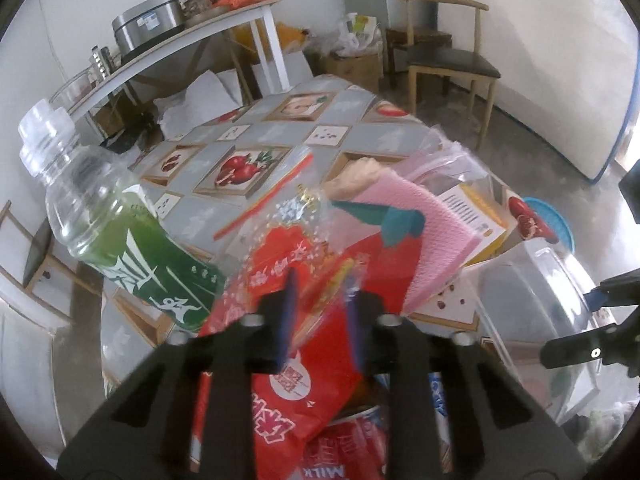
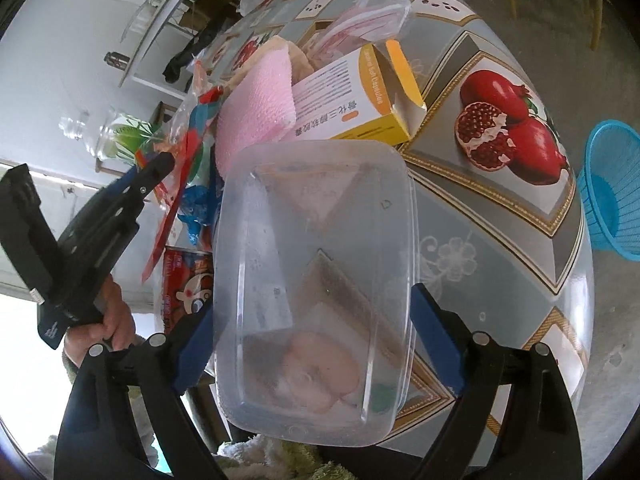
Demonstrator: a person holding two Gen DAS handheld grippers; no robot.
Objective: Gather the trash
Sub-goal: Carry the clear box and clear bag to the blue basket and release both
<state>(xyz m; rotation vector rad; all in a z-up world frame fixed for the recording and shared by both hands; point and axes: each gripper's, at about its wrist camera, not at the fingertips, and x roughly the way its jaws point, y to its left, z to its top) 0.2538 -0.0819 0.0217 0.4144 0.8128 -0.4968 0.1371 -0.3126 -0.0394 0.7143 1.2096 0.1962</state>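
In the left wrist view my left gripper [image 1: 320, 294] is shut on a red and clear snack wrapper [image 1: 276, 252], with its fingers pinching the crumpled film. Beside it a plastic bottle of green drink [image 1: 120, 232] leans on the table. A pink cloth [image 1: 432, 236] and a yellow and white medicine box [image 2: 360, 96] lie behind. My right gripper [image 2: 314, 304] holds a clear plastic container [image 2: 320, 208] by its long sides, both blue pads [image 2: 196, 344] against its walls, at the table's edge. Some pale food scraps sit inside it.
A red milk carton [image 1: 340, 452] lies under the wrapper. A blue mesh basket [image 2: 612, 188] stands on the floor beyond the pomegranate-print tablecloth [image 2: 500, 220]. A clear zip bag [image 2: 372, 16] lies farther back. A wooden chair [image 1: 448, 60] and a side table with a steel pot [image 1: 148, 24] stand behind.
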